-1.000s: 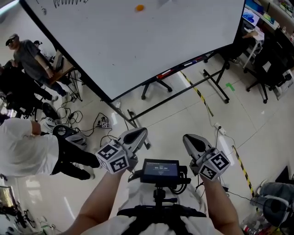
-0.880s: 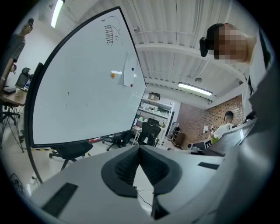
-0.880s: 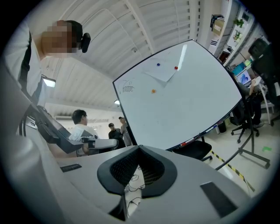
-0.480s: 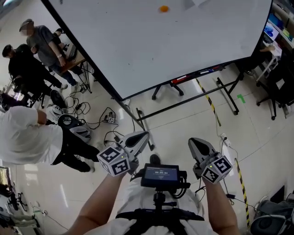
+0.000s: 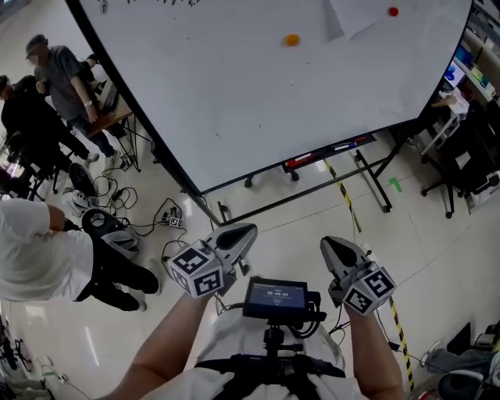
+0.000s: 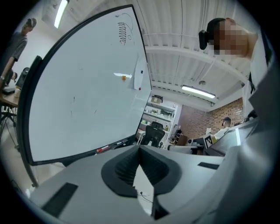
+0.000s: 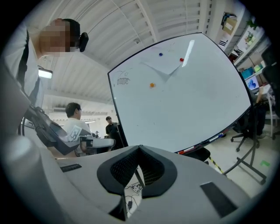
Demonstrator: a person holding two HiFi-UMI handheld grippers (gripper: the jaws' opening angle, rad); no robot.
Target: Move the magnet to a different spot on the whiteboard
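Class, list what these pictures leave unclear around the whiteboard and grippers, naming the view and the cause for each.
- Scribble at the whiteboard's top: cut off by the head view's top edge, too small in both gripper views.
- Paper sheet: top cut off in the head view.
- Tray markers: too small to count.
- Screen text: too small to read, head view.

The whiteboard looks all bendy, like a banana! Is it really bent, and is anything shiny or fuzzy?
Head view: the whiteboard bows only slightly, and the orange magnet looks crisp. Left gripper view: the wide lens bulges the board hard, the corners go black, and a glare streak shines on it. Right gripper view: same bulge and black corners, so probably the lens bends it.
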